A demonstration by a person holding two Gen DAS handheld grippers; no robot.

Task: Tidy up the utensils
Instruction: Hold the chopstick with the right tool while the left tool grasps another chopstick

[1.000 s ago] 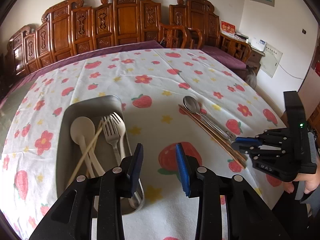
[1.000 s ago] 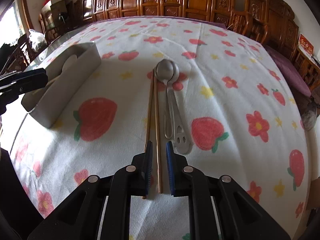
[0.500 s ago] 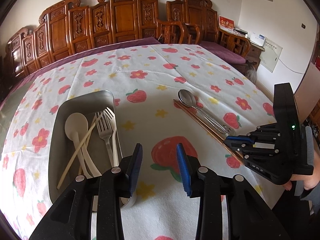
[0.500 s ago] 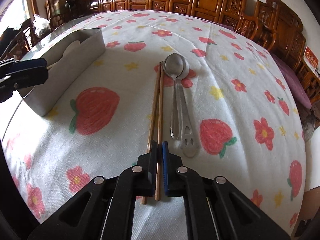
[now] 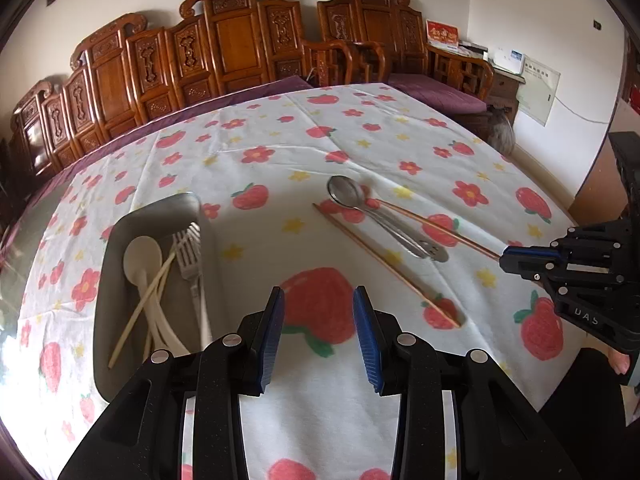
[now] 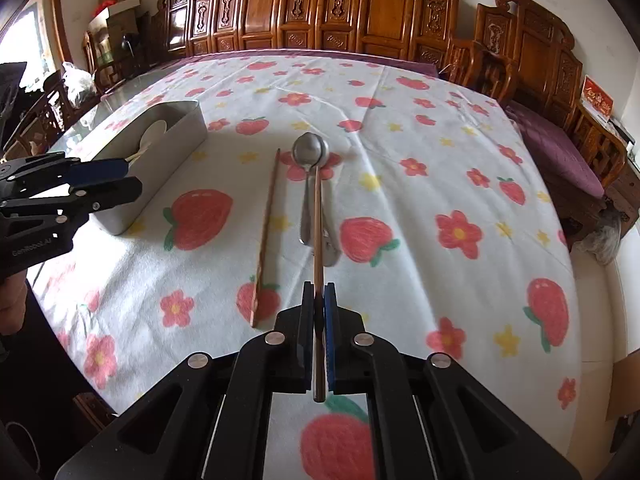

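Right tool (image 6: pixel 316 312) clenched on one chopstick (image 6: pixel 317 220); left tool (image 5: pixel 318 320) released; second chopstick (image 6: pixel 266 236) on tablecloth (image 6: pixel 420 128).

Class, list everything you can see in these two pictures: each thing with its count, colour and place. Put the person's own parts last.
tray: one, grey metal, left on the table.
white spoon: one, in the tray.
forks: two, silver and white, in the tray.
pale chopsticks: two, in the tray.
metal spoons: two, silver, stacked mid-table.
brown chopsticks: two; one lying on the cloth, one held.
tablecloth: one, white with strawberries.
wooden chairs: several, brown, behind the table.
left gripper: open, black and blue.
right gripper: shut on a chopstick.
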